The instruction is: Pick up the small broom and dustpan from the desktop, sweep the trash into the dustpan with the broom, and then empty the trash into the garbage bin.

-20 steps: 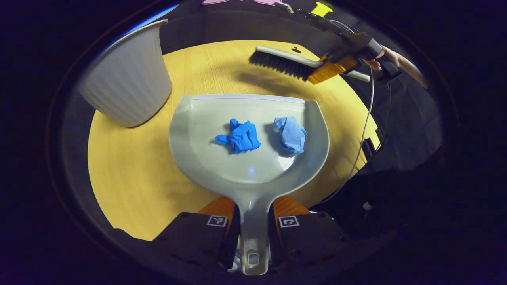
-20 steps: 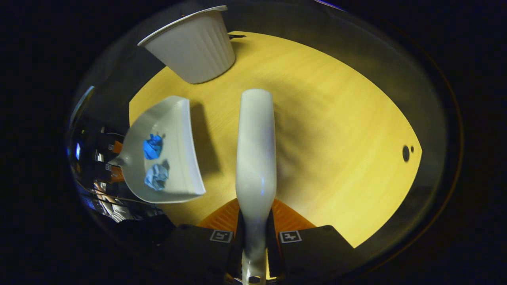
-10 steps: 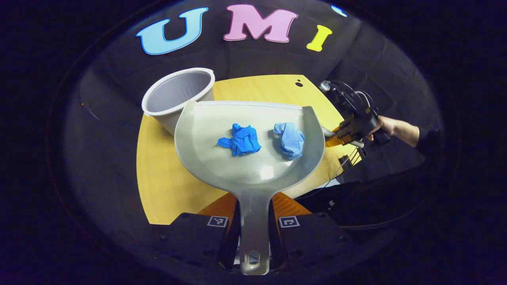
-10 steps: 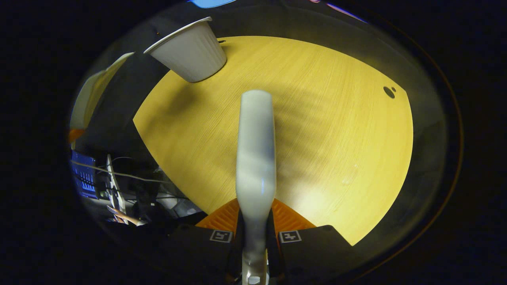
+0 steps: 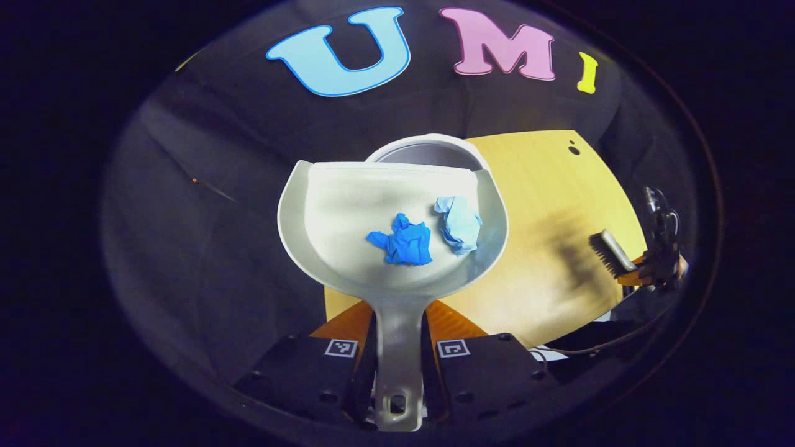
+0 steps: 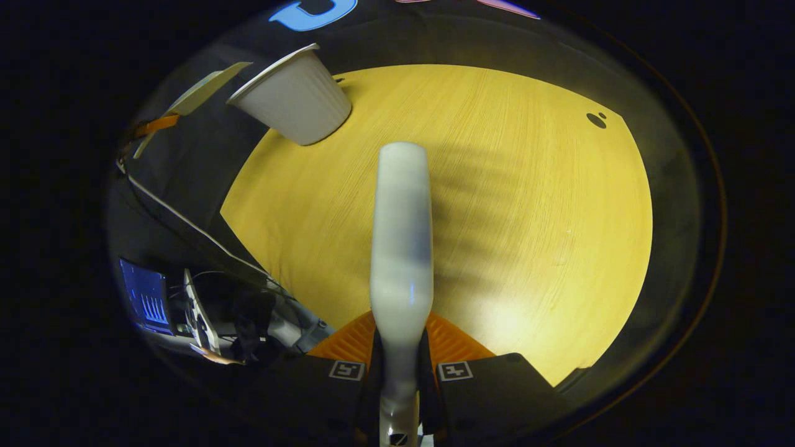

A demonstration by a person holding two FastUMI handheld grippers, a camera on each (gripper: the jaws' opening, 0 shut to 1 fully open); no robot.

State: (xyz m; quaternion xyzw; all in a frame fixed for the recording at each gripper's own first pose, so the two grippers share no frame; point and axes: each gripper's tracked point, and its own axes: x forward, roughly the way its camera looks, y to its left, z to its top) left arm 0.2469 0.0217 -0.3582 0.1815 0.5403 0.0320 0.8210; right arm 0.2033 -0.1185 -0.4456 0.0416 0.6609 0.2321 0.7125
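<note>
Left gripper view: left gripper (image 5: 397, 347) clamps dustpan (image 5: 335, 217) handle; two blue wads (image 5: 404, 241) inside, bin (image 5: 422, 148) rim just beyond at 12 o'clock. Broom (image 5: 608, 251) at 3.

Right gripper view: right gripper (image 6: 400, 366) clamps broom (image 6: 402, 248) over desk (image 6: 528, 217); bin (image 6: 292, 102) at 11.

Left tool (image 5: 397, 347) gripping dustpan (image 5: 323, 211), bin (image 5: 422, 149) behind
</note>
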